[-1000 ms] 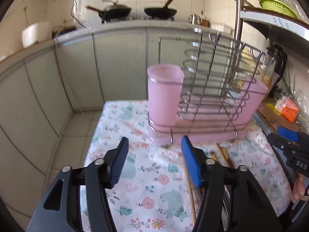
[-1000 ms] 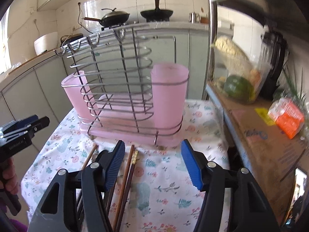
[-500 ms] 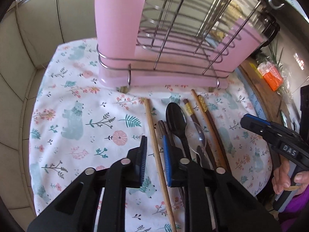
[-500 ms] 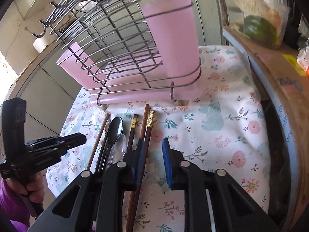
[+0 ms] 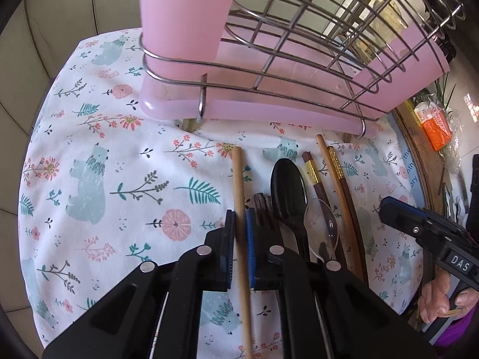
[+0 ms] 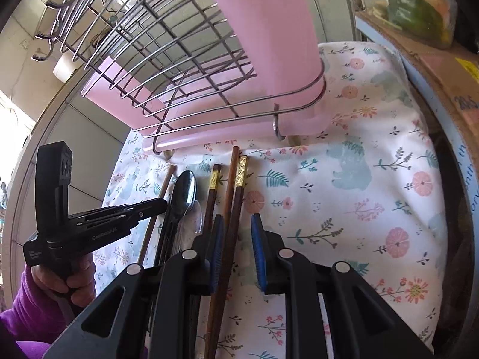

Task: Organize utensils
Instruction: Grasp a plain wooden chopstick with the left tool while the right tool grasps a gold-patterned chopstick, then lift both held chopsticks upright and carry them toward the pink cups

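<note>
in the left wrist view, the left gripper (image 5: 239, 224) is low over the flowery tablecloth (image 5: 89, 155), and its two blue pads are pressed in close on a light wooden chopstick (image 5: 239, 185) that runs between them. just to the right of it lie a pair of short dark chopsticks (image 5: 262, 206), a black spoon (image 5: 289, 188), a clear plastic spoon (image 5: 321, 218) and two brown chopsticks with gold bands (image 5: 338, 173), all side by side on the cloth. behind them stands the wire dish rack (image 5: 299, 68) with a pink cup (image 5: 185, 15) at its left end and another pink cup (image 5: 410, 68) at its right end. the right gripper (image 5: 419, 227) shows at the right edge, held in a hand (image 5: 440, 299). in the right wrist view, the right gripper (image 6: 236, 239) has its pads a little apart, with the gold-banded brown chopsticks (image 6: 233, 197) lying between them; the left pad is close beside the sticks and the right pad is clear of them. the black spoon (image 6: 185, 191) and the clear spoon (image 6: 194, 218) lie to the left. the left gripper (image 6: 161, 206) points in from the left, over the light chopstick (image 6: 161, 191). the rack (image 6: 179, 59) and its pink cup (image 6: 269, 36) stand behind.
</note>
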`<state>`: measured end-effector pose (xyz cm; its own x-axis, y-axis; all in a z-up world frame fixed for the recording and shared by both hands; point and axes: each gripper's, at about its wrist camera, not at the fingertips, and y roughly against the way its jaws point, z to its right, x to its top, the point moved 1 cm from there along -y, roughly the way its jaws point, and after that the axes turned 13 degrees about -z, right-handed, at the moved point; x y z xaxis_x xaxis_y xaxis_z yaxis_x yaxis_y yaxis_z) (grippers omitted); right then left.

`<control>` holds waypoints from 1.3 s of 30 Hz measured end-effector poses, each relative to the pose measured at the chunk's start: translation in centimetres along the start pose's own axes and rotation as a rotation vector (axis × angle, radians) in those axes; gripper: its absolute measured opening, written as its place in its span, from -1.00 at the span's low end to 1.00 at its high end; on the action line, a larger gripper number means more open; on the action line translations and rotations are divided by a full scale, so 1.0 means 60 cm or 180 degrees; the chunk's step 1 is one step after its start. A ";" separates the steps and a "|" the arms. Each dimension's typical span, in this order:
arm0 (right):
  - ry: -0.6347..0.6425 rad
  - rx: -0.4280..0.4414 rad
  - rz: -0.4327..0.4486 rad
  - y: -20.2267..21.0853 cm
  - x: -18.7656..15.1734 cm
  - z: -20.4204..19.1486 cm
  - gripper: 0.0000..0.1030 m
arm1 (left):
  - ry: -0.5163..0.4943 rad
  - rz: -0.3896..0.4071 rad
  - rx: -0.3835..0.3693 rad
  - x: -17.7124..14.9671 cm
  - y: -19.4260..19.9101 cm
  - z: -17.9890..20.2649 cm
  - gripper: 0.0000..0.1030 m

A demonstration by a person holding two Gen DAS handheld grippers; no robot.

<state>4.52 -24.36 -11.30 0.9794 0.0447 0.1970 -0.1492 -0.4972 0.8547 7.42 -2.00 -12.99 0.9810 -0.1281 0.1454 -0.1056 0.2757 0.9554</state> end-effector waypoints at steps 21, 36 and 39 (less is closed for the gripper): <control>-0.0225 -0.0273 -0.0238 -0.053 0.028 0.016 -0.65 | 0.0338 0.0091 0.0068 -0.020 0.032 -0.068 -0.88; -0.0290 -0.0168 -0.0026 -0.019 0.018 0.024 -0.86 | 0.0296 -0.0333 0.0090 0.016 0.019 -0.073 -0.87; -0.0276 -0.0080 0.0142 0.013 -0.001 0.026 -0.87 | 0.0335 -0.0256 0.0048 0.009 0.025 -0.074 -0.88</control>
<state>4.54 -26.11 -11.42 0.9797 -0.0526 0.1937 -0.1952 -0.4750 0.8581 8.50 2.59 -12.63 0.9980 -0.0484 0.0413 -0.0277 0.2540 0.9668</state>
